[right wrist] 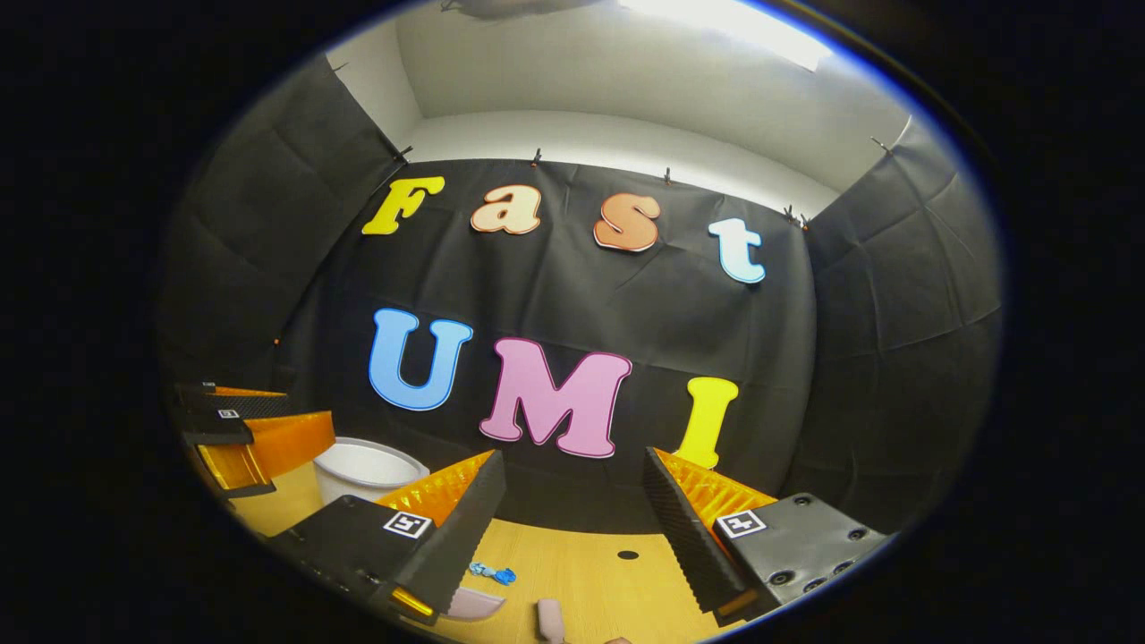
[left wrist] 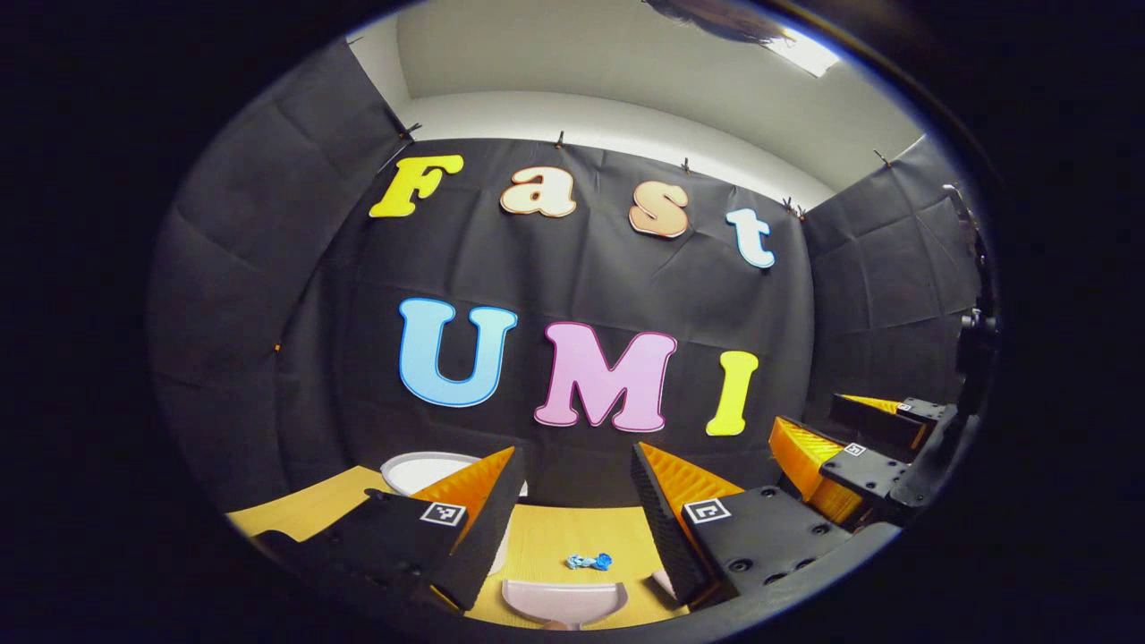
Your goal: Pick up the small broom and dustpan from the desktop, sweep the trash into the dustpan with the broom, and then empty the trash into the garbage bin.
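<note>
— Since both tools lie low on the desk (right wrist: 572, 559), what worries you most?

— Reaching blind. The left gripper (left wrist: 572, 487) and the right gripper (right wrist: 572, 492) both hang above the wood with their fingers spread wide and nothing between them. The dustpan (left wrist: 562, 601) shows as little more than a pale curved lip at the very bottom of the left gripper view, so a descent could land a finger on its rim and skate it away instead of closing on the handle.

— And the trash?

— A small blue crumpled scrap (left wrist: 589, 561) — it sits on the desk just beyond the dustpan's mouth, apart from it. It looks light, so I judge that a nudged pan or a hasty stroke would flick it off.

— Where is the broom?

— I take the pale pinkish stub (right wrist: 550, 619) at the bottom of the right gripper view for its handle, lying near the dustpan's edge, though too little shows to be sure. A grab there could catch both tools at once.

— The bin?

— A white bin (right wrist: 362, 470) stands at the back left near the booth wall, well apart from the scrap. Its rim is open, yet a tilted pan could spill on the carry over.
</note>
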